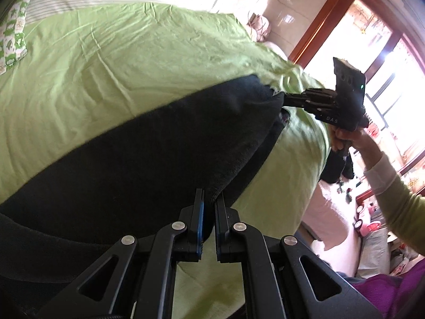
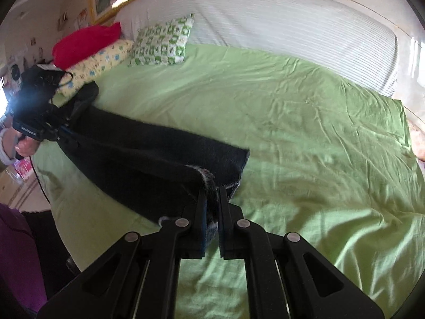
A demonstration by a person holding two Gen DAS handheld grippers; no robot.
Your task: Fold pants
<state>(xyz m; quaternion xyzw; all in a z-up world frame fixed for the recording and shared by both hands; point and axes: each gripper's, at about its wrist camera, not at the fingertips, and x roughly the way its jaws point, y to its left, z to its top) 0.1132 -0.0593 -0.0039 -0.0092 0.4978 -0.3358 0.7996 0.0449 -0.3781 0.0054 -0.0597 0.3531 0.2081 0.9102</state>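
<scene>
The black pants (image 1: pixel 148 143) lie stretched lengthwise across the green bed sheet (image 1: pixel 119 61). My left gripper (image 1: pixel 209 199) is shut on one end of the pants, the cloth pinched between its blue-padded fingers. My right gripper (image 2: pixel 212 194) is shut on the other end, where a pale fuzzy lining (image 2: pixel 207 178) shows at the hem. The pants (image 2: pixel 148 156) run from it toward my left gripper (image 2: pixel 65 130) at the far left. In the left wrist view my right gripper (image 1: pixel 284 98) grips the far end near the bed edge.
A green-and-white patterned pillow (image 2: pixel 162 42), a yellow pillow (image 2: pixel 98 61) and a red cloth (image 2: pixel 85 40) sit at the head of the bed by the white striped headboard (image 2: pixel 279 24). The bed edge, a window (image 1: pixel 393 74) and floor clutter lie on the right in the left wrist view.
</scene>
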